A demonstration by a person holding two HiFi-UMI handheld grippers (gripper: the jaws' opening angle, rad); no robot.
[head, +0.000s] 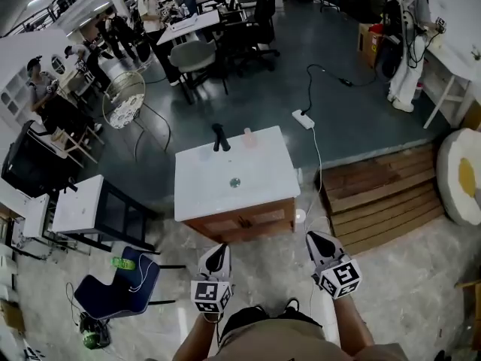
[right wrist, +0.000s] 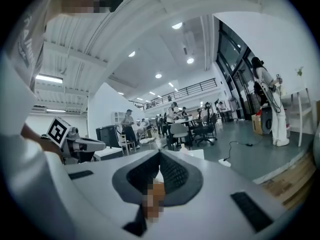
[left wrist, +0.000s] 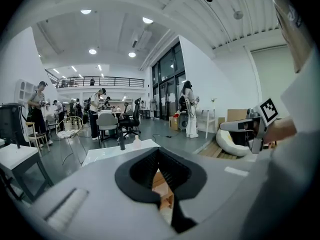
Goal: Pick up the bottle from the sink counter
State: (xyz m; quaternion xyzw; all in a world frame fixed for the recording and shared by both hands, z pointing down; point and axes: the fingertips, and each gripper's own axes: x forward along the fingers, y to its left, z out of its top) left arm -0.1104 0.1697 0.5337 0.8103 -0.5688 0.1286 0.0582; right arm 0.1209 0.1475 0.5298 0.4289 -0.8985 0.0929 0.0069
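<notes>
The bottle is small, pale and translucent, faintly pink; it stands upright at the far edge of the white bench, right of centre, near the black tap on its left.

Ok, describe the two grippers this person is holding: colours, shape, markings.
Both the left gripper and right gripper have pale grey, tapering bodies ending in black jaws, ribbed on the inside. Each carries a cube of black-and-white square markers at its rear.
</notes>
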